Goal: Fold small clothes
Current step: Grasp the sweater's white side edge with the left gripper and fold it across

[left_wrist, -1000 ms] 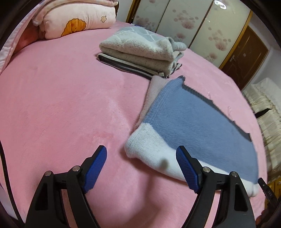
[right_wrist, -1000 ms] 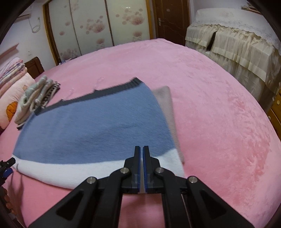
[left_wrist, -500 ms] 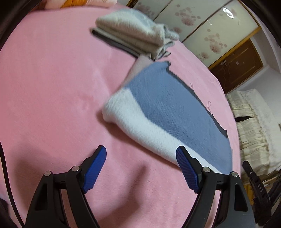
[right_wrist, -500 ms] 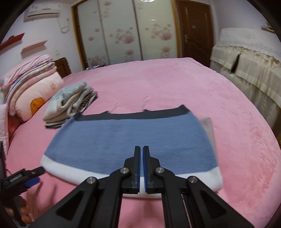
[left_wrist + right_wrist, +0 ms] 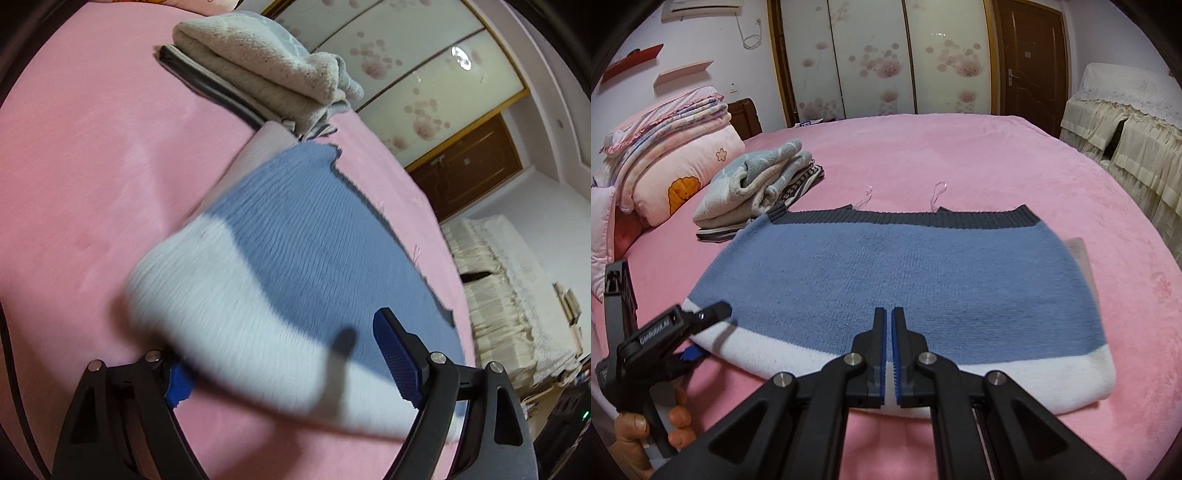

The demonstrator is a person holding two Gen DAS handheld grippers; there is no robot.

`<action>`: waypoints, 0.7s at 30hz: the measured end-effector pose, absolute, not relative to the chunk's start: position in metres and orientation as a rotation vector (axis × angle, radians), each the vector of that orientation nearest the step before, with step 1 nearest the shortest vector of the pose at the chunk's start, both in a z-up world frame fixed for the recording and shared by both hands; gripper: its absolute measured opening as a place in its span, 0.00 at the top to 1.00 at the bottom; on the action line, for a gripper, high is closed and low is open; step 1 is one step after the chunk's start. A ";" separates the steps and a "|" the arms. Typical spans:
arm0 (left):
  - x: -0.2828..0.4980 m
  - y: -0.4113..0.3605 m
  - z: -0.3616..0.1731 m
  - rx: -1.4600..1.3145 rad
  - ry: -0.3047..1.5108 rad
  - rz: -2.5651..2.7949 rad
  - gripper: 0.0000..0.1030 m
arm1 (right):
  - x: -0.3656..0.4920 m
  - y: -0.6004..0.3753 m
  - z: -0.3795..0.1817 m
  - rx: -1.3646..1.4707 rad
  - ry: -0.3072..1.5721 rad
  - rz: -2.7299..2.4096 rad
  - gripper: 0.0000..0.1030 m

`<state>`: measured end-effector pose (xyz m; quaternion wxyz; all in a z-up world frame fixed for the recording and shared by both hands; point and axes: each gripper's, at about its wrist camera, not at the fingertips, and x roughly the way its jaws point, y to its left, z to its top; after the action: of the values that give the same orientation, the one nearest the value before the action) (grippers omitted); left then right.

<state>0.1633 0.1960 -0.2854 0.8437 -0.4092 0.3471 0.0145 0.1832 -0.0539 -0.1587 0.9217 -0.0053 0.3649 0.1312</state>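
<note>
Pink bed (image 5: 960,155) | blue-white sweater (image 5: 905,273) | right gripper (image 5: 888,354) jaws clamp hem

The left wrist view is looking forward and downward from just behind the left gripper (image 5: 291,350), tilted, sitting very close over the white edge of the blue sweater (image 5: 295,236) on the pink bed (image 5: 92,147). The right wrist view is looking from behind the right gripper (image 5: 888,354), facing across the bed toward the wardrobe doors (image 5: 879,55). Both are sharing the sweater, the folded pile (image 5: 757,184) and the wardrobe; the right view is also taking in the left gripper.
</note>
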 end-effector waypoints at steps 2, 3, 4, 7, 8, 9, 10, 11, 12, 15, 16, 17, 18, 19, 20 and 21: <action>0.173 0.200 -0.288 -0.896 0.709 0.029 0.18 | 0.188 -0.051 -0.164 -0.018 0.754 0.267 0.98; 0.177 0.201 -0.288 -0.907 0.699 0.028 0.18 | 0.190 -0.050 -0.166 -0.019 0.756 0.269 0.98; 0.181 0.202 -0.288 -0.913 0.692 0.025 0.18 | 0.193 -0.049 -0.168 -0.022 0.757 0.273 0.98; 0.192 0.203 -0.289 -0.925 0.681 0.017 0.20 | 0.202 -0.045 -0.172 -0.033 0.756 0.270 0.98; 0.196 0.205 -0.289 -0.935 0.682 0.023 0.28 | 0.207 -0.044 -0.174 -0.033 0.757 0.272 0.98; 0.198 0.206 -0.289 -0.942 0.687 0.030 0.39 | 0.211 -0.042 -0.174 -0.031 0.757 0.276 0.98; 0.199 0.209 -0.290 -0.944 0.704 0.045 0.47 | 0.214 -0.041 -0.174 -0.031 0.754 0.279 0.98; 0.201 0.212 -0.290 -0.949 0.719 0.057 0.57 | 0.218 -0.038 -0.175 -0.036 0.748 0.283 0.98; 0.202 0.216 -0.291 -0.959 0.723 0.058 0.63 | 0.222 -0.035 -0.176 -0.043 0.744 0.288 0.98; 0.201 0.217 -0.285 -0.927 0.727 0.062 0.76 | 0.234 -0.027 -0.177 -0.045 0.734 0.294 0.98; 0.201 0.213 -0.280 -0.889 0.726 0.069 0.77 | 0.238 -0.025 -0.177 -0.044 0.733 0.294 0.98; 0.201 0.209 -0.273 -0.843 0.721 0.078 0.79 | 0.243 -0.023 -0.178 -0.041 0.735 0.295 0.98; 0.200 0.205 -0.267 -0.808 0.713 0.085 0.81 | 0.247 -0.021 -0.178 -0.037 0.737 0.298 0.98; 0.199 0.202 -0.261 -0.780 0.704 0.092 0.81 | 0.251 -0.020 -0.179 -0.032 0.738 0.300 0.98; 0.199 0.197 -0.254 -0.749 0.691 0.103 0.82 | 0.254 -0.018 -0.180 -0.031 0.739 0.297 0.98; 0.198 0.195 -0.247 -0.729 0.680 0.109 0.82 | 0.258 -0.017 -0.182 -0.032 0.743 0.295 0.98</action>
<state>0.1982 0.1953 -0.2471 0.8770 -0.3492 0.3258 0.0520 0.2578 -0.0172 -0.1817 0.9212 -0.0156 0.3614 0.1434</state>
